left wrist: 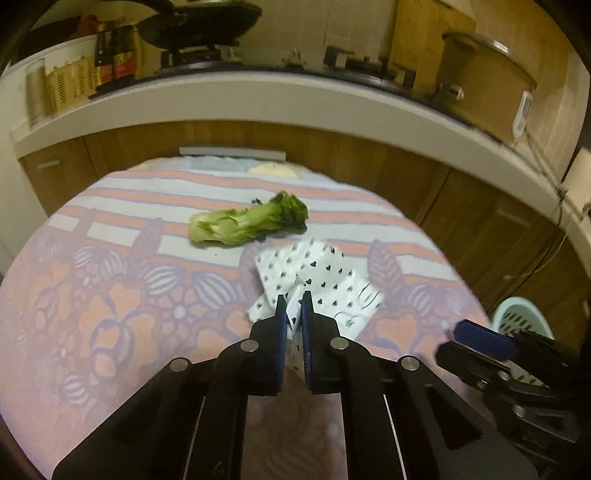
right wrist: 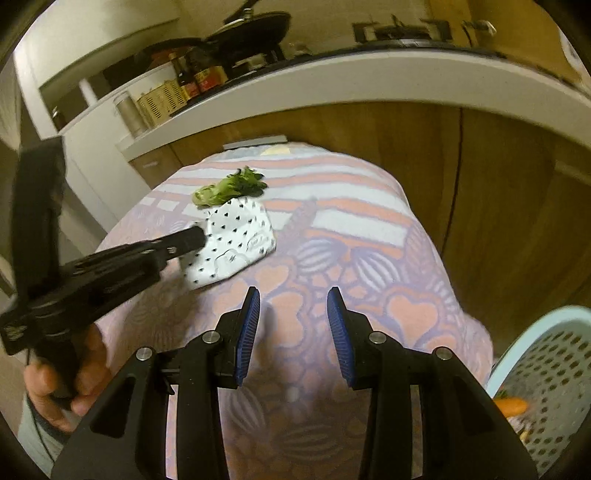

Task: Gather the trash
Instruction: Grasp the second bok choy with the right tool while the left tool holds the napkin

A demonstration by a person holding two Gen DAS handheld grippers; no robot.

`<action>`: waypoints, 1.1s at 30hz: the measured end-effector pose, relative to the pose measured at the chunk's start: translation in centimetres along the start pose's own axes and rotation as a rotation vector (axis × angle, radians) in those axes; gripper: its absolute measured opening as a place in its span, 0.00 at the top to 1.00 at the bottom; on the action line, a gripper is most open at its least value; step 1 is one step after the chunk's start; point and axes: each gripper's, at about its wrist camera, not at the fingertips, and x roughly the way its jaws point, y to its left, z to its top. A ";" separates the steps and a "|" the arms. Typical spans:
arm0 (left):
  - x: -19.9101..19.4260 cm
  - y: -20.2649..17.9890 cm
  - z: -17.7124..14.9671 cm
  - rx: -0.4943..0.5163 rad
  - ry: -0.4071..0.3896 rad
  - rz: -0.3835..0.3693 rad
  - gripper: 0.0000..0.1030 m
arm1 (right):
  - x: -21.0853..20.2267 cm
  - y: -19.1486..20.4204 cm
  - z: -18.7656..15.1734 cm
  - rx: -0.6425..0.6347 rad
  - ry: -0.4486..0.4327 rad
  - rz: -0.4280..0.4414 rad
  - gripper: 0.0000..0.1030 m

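Left gripper pinches the spotted paper; the basket waits at lower right.

In the left wrist view, the left gripper sits at centre frame, its jaws together on the near edge of the heart-spotted paper; the vegetable scrap lies just beyond, long axis left to right. The mesh basket shows at the right edge, half hidden. In the right wrist view, the right gripper hangs apart and empty, nearer the basket, whose contents are cut off.

A home kitchen: wok on a stove, sauce bottles on the counter, wooden cabinets below.
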 end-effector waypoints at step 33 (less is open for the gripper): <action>-6.3 13.1 -4.2 -0.386 -0.200 0.175 0.95 | 7.7 9.2 6.9 -0.319 0.181 0.272 0.76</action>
